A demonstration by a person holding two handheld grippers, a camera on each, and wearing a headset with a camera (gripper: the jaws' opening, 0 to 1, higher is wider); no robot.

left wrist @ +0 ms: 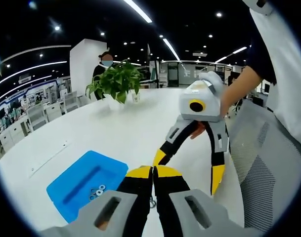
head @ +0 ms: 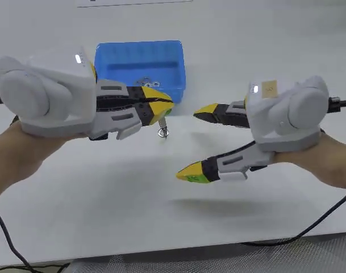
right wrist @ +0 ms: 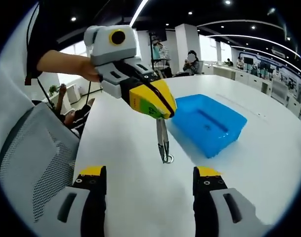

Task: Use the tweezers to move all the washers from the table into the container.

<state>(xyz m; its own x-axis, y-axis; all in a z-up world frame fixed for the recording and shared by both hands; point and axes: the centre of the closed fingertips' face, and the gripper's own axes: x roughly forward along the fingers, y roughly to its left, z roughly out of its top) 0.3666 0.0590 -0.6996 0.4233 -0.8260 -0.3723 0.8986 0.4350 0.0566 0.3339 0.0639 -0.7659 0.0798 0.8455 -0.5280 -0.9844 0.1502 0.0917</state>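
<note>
Silver metal tweezers hang tip-down from the left gripper, whose yellow-tipped jaws are pressed together on their upper end. The tips meet a small round metal washer lying on the white tabletop, just beside the blue rectangular plastic container. The right gripper hovers near with its jaws spread wide, holding nothing.

The pick probably goes best with the tips straddling the washer's rim before any lift. A straight rise, a short carry over the near wall and a low release should keep the washer from bouncing out.

From the right gripper view the tweezers and washer read plainly, whereas the head view reduces them to a glint under the jaws. Whether the washer is actually pinched cannot be told. Looking from the left gripper view, a few more washers lie inside the container.
</note>
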